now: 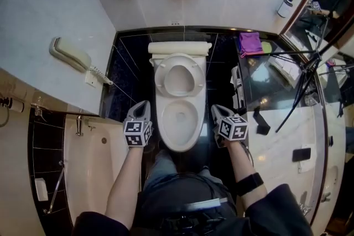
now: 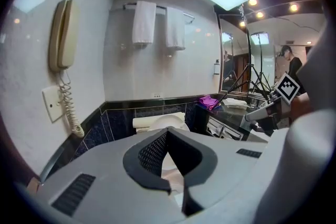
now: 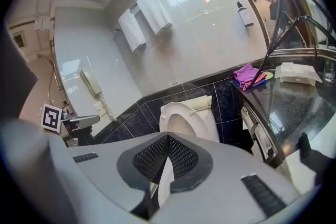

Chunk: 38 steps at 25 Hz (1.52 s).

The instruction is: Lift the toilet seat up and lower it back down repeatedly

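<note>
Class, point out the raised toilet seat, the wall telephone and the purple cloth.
toilet seat (image 1: 161, 79), head view, ring's left side.
wall telephone (image 1: 69, 53), head view, handset middle.
purple cloth (image 1: 250, 42), head view, cloth's middle.

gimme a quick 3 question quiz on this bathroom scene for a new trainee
1. True or false: the toilet seat stands raised.
2. What is mounted on the wall at the head view's left? A) telephone B) clock C) hair dryer
3. Is the left gripper or the right gripper touching the seat?

Key: 1 true; 2 A; 3 no, both are shut and empty, one on either side of the bowl.
</note>
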Each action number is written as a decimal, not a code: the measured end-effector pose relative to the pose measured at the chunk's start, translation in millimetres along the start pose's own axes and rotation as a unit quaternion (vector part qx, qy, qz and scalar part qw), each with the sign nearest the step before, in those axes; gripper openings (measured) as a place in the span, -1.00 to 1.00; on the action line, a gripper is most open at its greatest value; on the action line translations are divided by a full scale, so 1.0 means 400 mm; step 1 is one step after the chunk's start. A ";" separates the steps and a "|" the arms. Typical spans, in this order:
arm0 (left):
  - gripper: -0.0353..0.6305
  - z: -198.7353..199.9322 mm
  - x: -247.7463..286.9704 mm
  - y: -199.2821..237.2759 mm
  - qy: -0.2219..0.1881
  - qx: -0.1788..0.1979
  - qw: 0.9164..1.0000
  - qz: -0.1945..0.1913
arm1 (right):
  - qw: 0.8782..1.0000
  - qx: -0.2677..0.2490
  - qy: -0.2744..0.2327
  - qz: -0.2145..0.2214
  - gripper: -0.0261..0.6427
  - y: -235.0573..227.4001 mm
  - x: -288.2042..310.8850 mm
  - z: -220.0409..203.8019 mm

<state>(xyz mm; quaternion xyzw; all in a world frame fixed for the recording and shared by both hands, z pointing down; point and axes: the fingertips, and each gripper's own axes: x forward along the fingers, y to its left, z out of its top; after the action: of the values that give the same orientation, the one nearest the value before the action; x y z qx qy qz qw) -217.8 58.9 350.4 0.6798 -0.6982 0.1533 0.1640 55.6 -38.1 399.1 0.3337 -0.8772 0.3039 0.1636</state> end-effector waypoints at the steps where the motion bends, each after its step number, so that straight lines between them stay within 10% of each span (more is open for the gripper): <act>1: -0.89 -0.001 -0.019 -0.004 -0.002 -0.002 1.000 0.002 | 1.000 -0.007 0.001 -0.003 -0.87 -0.007 -0.013 0.001; 27: -0.89 -0.087 -0.257 -0.086 -0.017 -0.032 0.999 -0.004 | 1.000 -0.008 0.007 -0.021 -0.87 -0.044 -0.191 -0.119; 38: -0.89 -0.076 -0.185 -0.082 -0.004 -0.025 1.000 -0.012 | 0.994 -0.095 0.034 -0.033 -0.87 -0.059 -0.113 -0.091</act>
<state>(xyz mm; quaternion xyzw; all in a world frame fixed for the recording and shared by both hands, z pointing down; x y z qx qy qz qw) -182.6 137.8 345.0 0.6843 -0.6942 0.1317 0.1800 107.7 -6.7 414.6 0.3348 -0.8847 0.2251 0.2337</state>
